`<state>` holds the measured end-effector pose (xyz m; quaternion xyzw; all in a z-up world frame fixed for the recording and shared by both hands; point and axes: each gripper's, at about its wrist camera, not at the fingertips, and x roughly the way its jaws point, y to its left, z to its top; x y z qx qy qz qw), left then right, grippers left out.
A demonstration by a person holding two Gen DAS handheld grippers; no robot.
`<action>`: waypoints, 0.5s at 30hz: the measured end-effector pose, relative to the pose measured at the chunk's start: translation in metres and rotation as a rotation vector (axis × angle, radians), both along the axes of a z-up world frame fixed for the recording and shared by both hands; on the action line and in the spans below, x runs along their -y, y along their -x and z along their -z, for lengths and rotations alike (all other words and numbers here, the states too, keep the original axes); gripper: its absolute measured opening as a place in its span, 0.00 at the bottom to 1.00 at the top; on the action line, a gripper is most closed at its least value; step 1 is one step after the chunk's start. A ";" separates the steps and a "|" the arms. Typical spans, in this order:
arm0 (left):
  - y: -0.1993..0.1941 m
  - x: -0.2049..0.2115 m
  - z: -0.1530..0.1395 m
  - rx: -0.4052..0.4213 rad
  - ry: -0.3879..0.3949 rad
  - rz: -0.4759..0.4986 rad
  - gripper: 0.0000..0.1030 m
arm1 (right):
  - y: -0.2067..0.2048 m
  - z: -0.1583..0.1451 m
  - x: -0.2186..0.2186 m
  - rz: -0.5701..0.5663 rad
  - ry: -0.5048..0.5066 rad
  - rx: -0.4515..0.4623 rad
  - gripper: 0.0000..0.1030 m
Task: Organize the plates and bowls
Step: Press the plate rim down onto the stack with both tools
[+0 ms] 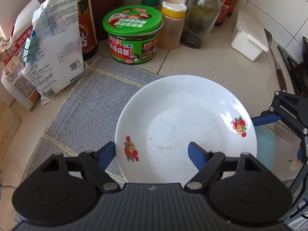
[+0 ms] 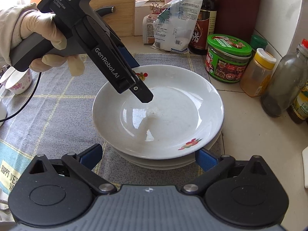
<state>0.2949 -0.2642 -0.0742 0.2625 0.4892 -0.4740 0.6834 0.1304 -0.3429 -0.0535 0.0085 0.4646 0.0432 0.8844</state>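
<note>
The tiled counter (image 2: 250, 134) carries a grey checked cloth (image 2: 63, 115), which reaches to the counter's near edge and makes a soft, non-slip bed for crockery. On the cloth's right-hand edge, partly over bare tile, stands a stack of white plates (image 2: 157, 113); the top one, with small fruit prints on its rim, sits square on those beneath, so the pile looks settled. Along the counter's back edge, by the wall, a green-lidded jar (image 2: 229, 57), a yellow-capped spice jar (image 2: 258, 73), a dark sauce bottle (image 2: 205, 17) and clipped paper bags (image 2: 173, 27) are pushed clear of the working space. A small flowered cup (image 2: 19, 80) waits at the cloth's far left edge, probably next to be sorted.

The left gripper (image 1: 152, 154) straddles the top plate's rim, one finger outside it and one over the inside, well apart and pressing nothing: it looks released, as after setting the plate down. A gloved hand (image 2: 42, 38) holds it tilted steeply down. The right gripper (image 2: 150, 156) hangs at the stack's near side, fingers spread either side of the plates without touching, perhaps to steady them.
</note>
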 end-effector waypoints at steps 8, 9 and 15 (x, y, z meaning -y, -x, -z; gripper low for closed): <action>0.004 -0.003 -0.001 0.002 -0.004 -0.008 0.79 | 0.000 0.001 -0.001 0.005 0.011 -0.008 1.00; 0.005 -0.003 -0.001 0.006 -0.003 -0.008 0.80 | 0.001 0.001 -0.001 0.006 0.012 -0.013 1.00; 0.009 -0.009 -0.002 0.042 0.027 -0.025 0.80 | 0.007 -0.004 -0.003 -0.004 0.022 0.022 1.00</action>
